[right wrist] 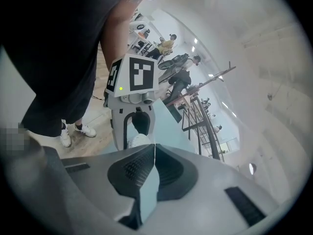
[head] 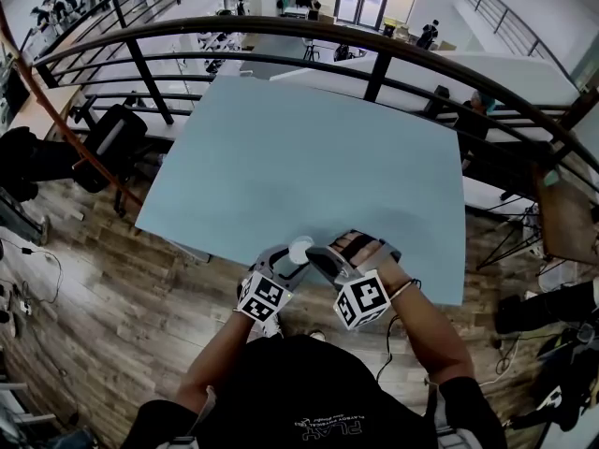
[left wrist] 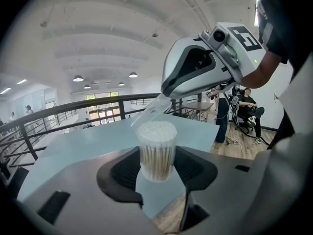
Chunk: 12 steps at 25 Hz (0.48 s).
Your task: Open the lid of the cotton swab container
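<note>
Head view: both grippers sit at the near edge of the blue table (head: 281,157). Left gripper (head: 285,262) clamps the swab container (left wrist: 156,151) upright. Right gripper (right wrist: 154,153) has its jaws pressed together, tip at the upper edge of the tilted clear lid (left wrist: 149,112).

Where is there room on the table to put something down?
Almost all the table is bare, from the railing to the near edge. Only that edge's middle is crowded: the left gripper holds the swab tub, with the right gripper beside it.
</note>
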Available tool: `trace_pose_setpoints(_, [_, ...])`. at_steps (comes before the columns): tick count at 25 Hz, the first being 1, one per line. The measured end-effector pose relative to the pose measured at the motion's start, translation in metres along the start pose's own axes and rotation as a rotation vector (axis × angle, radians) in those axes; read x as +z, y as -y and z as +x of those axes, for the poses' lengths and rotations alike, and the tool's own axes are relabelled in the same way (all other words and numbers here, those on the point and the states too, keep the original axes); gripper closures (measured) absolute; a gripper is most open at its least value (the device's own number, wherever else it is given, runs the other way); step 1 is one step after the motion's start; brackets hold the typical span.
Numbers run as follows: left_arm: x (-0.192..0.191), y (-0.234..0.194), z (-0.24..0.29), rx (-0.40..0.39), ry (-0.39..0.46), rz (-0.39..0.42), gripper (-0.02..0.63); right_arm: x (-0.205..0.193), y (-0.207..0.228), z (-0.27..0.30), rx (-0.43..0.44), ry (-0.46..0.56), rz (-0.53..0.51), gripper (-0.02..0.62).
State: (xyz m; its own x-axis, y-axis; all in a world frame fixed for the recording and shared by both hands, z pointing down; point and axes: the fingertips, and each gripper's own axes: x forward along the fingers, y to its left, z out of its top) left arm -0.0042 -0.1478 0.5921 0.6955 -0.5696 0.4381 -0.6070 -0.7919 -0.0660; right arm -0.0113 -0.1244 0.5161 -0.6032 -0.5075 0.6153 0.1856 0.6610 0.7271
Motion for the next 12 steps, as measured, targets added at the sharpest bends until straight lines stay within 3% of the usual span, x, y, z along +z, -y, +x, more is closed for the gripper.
trace_pose_setpoints(12, [-0.005, 0.004, 0.001, -0.014, -0.008, 0.003, 0.379, -0.001, 0.017, 0.01, -0.068, 0.0, 0.016, 0.575])
